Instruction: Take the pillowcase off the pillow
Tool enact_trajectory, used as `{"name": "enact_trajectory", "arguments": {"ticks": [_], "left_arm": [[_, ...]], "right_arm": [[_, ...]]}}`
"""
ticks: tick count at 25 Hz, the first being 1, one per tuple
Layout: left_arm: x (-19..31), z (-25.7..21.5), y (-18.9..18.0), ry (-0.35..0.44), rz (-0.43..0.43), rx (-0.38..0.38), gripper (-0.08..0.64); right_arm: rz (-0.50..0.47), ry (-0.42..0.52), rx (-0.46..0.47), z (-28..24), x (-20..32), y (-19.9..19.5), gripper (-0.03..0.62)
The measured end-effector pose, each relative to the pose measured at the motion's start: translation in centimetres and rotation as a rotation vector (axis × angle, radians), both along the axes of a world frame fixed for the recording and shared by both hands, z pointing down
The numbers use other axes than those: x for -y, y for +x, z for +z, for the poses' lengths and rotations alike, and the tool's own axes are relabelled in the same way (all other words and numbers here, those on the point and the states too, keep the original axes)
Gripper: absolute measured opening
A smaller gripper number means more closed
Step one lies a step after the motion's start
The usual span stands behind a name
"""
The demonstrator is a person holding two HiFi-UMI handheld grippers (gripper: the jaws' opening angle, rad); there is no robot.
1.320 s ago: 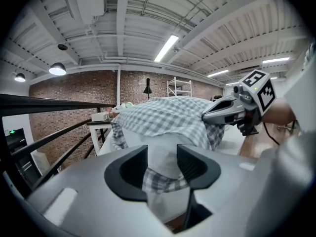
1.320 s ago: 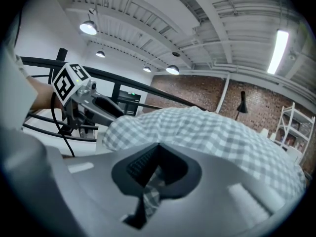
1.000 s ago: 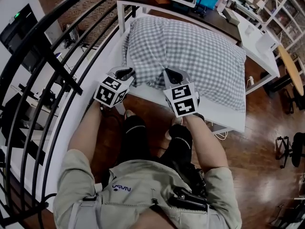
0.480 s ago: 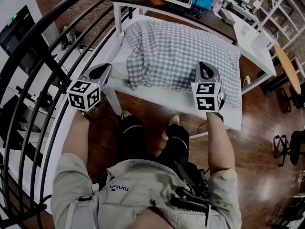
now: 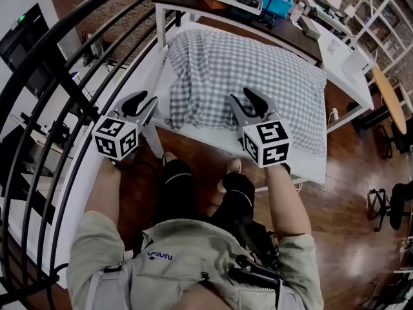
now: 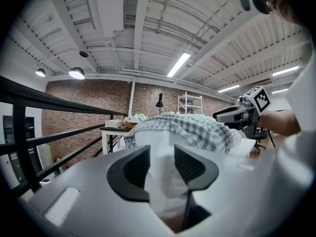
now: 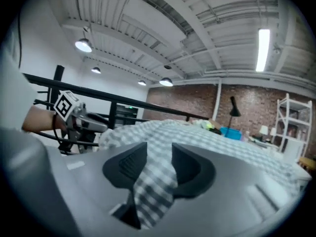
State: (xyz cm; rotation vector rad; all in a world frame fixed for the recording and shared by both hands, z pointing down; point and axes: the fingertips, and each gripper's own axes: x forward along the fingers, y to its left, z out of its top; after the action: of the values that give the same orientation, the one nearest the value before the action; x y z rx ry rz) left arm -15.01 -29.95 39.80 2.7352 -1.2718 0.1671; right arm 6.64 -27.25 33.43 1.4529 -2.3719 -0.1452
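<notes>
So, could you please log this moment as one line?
left tongs: just opened, white pillow between, ungripped | right tongs: just opened, checked pillowcase between, ungripped

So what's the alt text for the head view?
Seen from above, a person holds tongs in each hand at a white table bearing a stuffed checked pillowcase. Both tongs' jaws have just been opening: the right tongs with checked cloth between them, the left tongs, by the table's left corner, with something white between.

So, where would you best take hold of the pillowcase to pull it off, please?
Probably the pillowcase by its loose hem at the near left corner, coming from the near side: it bunches there beside the bared white pillow, offering a fold to pinch.
</notes>
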Motion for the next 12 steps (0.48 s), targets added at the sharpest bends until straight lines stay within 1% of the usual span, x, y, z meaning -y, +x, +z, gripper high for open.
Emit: {"name": "enact_trajectory", "arguments": {"ticks": [2,3,5,6,7,8,9,10,12], "left_arm": [[0.1,0.9,1.1,-0.037,0.039,0.007,0.276],[0.1,1.7,1.7,-0.058,0.060,0.019,0.315],[0.0,2.9,3.0,-0.086,0.095,0.046,0.314],[-0.1,3.2,3.5,-0.089,0.105,0.057,0.290],[-0.2,3.4,3.9,-0.082,0.108,0.071,0.219],[-0.2,3.4,4.0,-0.067,0.104,0.085,0.155],[-0.3,3.2,4.0,-0.047,0.096,0.096,0.103],[-0.3,2.9,3.9,-0.027,0.087,0.100,0.065],[-0.3,2.0,3.4,0.008,0.068,0.092,0.031]], "right_arm": [[-0.084,-0.027,-0.007,1.0,0.2,-4.6,0.178],[-0.106,-0.046,-0.023,1.9,0.4,-6.5,0.184],[-0.122,-0.082,-0.084,3.9,1.1,-9.1,0.193],[-0.118,-0.092,-0.133,4.8,1.4,-9.9,0.193],[-0.106,-0.091,-0.190,5.5,1.6,-10.2,0.191],[-0.088,-0.080,-0.242,5.8,1.8,-10.1,0.128],[-0.070,-0.066,-0.276,5.9,1.8,-9.7,0.030],[-0.055,-0.056,-0.291,5.8,1.8,-9.2,0.011],[-0.025,-0.041,-0.297,5.0,1.8,-7.6,0.009]]}}
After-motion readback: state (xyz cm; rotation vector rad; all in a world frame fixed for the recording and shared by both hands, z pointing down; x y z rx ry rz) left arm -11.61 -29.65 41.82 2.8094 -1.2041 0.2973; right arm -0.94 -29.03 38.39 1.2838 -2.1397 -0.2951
